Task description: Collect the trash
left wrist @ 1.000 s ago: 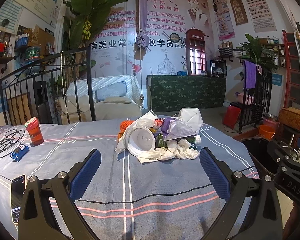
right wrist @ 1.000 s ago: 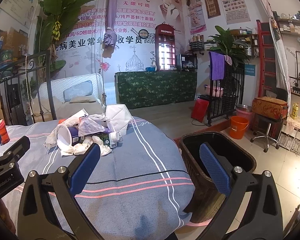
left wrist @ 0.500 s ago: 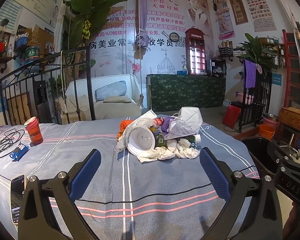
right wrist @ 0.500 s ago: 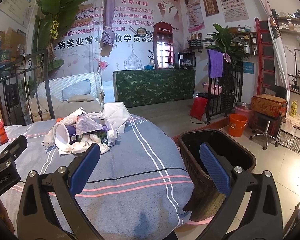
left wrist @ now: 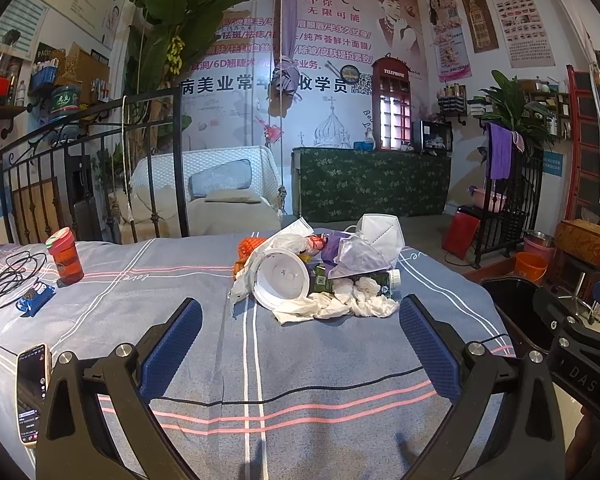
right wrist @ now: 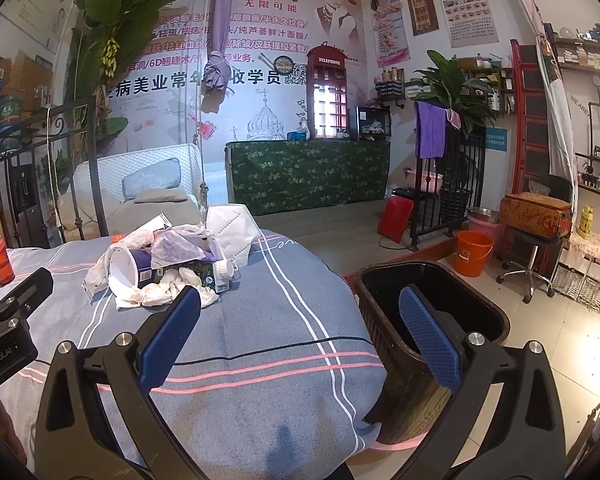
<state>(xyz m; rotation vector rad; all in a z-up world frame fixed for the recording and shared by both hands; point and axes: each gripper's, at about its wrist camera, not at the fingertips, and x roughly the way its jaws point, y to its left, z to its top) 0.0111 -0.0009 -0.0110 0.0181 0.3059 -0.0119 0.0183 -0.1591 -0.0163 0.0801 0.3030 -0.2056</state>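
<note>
Here, two gripper units, left gripper (left wrist: 300, 334) and right gripper (right wrist: 300, 334) agape, one trash pile (left wrist: 320, 268), one bin (right wrist: 432, 320).

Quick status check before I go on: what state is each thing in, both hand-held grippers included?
Left hand-held gripper: open, empty.
Right hand-held gripper: open, empty.
Trash pile: heaped on the bed, untouched.
White cup: tipped on its side.
Carton: lying down, capped.
Face mask: unfolded, atop the pile.
Black bin: open; no trash visible inside.
Phone: screen lit.
Red cup: upright, lidded.
</note>
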